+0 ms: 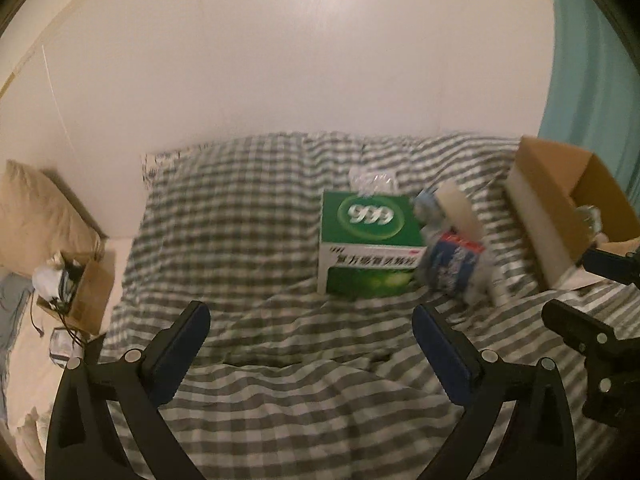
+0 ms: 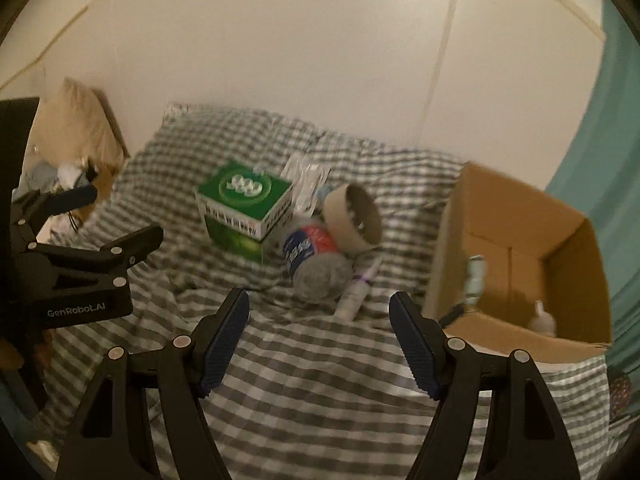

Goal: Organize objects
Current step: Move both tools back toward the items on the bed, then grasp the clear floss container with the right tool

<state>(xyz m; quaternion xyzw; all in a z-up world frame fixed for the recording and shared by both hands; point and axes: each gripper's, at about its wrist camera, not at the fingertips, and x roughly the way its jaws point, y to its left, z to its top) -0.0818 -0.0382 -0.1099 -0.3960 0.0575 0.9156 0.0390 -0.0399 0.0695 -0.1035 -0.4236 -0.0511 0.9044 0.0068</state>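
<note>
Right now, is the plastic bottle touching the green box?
Touching. In the left wrist view the plastic bottle presses against the green box with no bedding between; the right wrist view agrees.

The green box [image 2: 244, 208] on the bed carries a big "999" inside a pale ring on its top face; from the left wrist view it reads upside down. Below it, on the white band along the box's side, runs a line of Chinese characters too blurred to make out. The left gripper [image 2: 116, 220], seen from the right wrist view, has "GenRobot.AI" in pale letters on its black body. The bottle [image 2: 310, 254] wears a blue and red label whose print is unreadable.
</note>
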